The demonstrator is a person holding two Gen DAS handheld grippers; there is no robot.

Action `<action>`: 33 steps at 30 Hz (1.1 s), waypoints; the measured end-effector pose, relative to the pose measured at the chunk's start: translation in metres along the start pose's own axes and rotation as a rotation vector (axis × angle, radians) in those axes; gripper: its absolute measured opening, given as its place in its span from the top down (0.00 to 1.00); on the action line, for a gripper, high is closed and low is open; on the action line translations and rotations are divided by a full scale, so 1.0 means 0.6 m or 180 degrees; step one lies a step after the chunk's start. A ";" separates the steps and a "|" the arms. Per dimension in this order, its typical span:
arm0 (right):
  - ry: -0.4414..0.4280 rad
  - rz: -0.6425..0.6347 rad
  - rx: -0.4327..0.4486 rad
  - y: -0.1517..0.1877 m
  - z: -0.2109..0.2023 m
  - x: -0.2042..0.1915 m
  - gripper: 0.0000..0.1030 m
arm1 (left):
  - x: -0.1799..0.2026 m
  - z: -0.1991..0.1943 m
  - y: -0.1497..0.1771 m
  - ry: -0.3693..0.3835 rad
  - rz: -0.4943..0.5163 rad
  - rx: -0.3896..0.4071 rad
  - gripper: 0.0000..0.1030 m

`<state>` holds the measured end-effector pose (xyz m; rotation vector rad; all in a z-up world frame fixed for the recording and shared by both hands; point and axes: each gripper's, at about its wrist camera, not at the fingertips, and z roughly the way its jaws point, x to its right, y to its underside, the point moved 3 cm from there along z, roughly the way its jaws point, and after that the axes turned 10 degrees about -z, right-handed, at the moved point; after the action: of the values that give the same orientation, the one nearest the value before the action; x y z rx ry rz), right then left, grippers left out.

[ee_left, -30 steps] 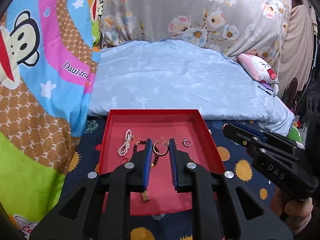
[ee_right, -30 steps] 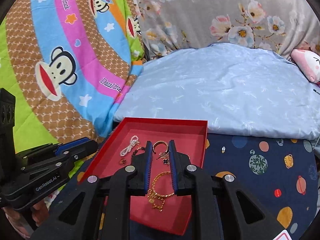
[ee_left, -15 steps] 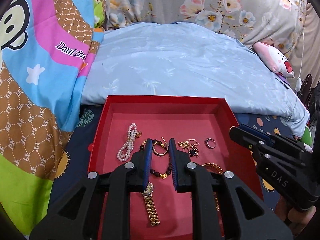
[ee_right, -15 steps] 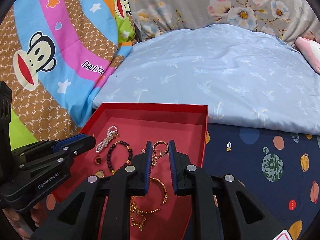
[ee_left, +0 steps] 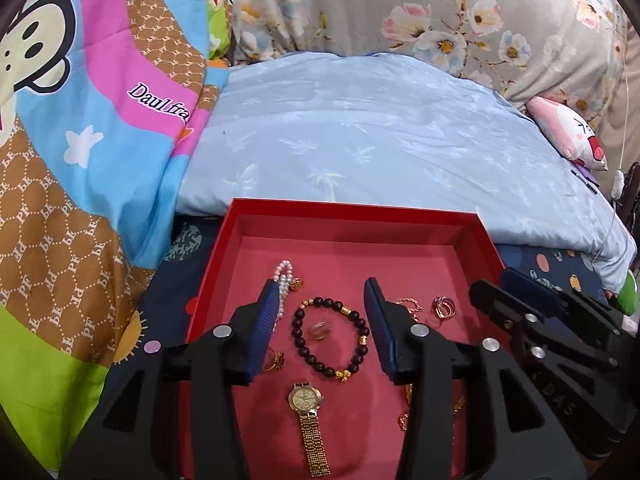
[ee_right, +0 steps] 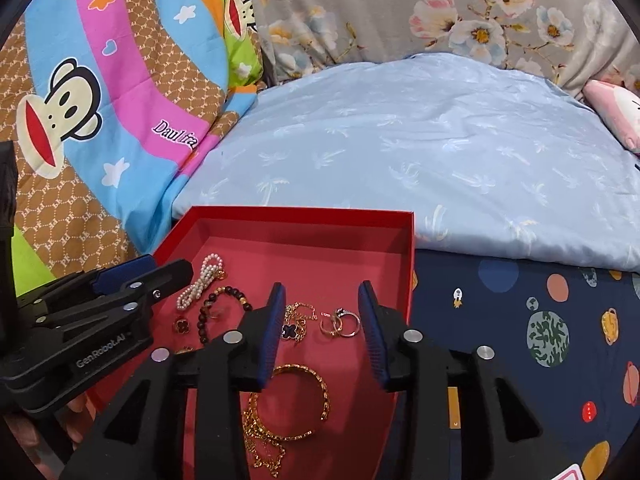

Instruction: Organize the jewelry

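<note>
A red tray (ee_left: pixel 352 210) (ee_right: pixel 304 213) on the bed holds loose jewelry. My left gripper (ee_left: pixel 322 286) hovers over a dark bead bracelet (ee_left: pixel 298 336), its jaws opening with nothing between the pads. A gold watch (ee_left: pixel 306 400) lies nearer me, a pearl strand (ee_left: pixel 285 276) beside the left finger. My right gripper (ee_right: pixel 320 290) hangs above some rings (ee_right: pixel 340 322) and a clover chain (ee_right: pixel 290 330), jaws opening and empty. A gold bangle (ee_right: pixel 296 400) and chain lie below it. Each gripper shows at the other view's edge.
The tray sits on a dark space-print sheet (ee_right: pixel 540 320). A pale blue quilt (ee_left: pixel 380 132) rises behind it, a monkey-print blanket (ee_left: pixel 80 120) to the left, a floral pillow (ee_left: pixel 440 12) at the back, a pink plush toy (ee_left: pixel 572 136) at the right.
Both grippers came down closer over the tray, and their jaws went from nearly shut to spread apart. The jewelry lies as it did.
</note>
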<state>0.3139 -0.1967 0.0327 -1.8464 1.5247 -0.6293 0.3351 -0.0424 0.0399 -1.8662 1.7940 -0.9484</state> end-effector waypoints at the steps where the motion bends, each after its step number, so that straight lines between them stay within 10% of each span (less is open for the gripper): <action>1: -0.0018 0.0001 -0.0004 0.000 -0.001 -0.001 0.63 | -0.001 0.000 0.000 0.0001 0.0002 -0.0003 0.59; 21: -0.0031 0.0012 -0.0034 0.034 -0.059 -0.029 0.63 | 0.012 -0.062 0.036 -0.0005 0.0101 0.0046 0.59; 33: 0.0094 0.0104 0.0009 0.086 -0.147 -0.054 0.47 | 0.014 -0.138 0.096 -0.0036 0.0141 0.0091 0.59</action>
<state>0.2096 -0.1869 0.0546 -1.8138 1.5692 -0.6456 0.2357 -0.0425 0.0601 -1.8035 1.7984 -0.9406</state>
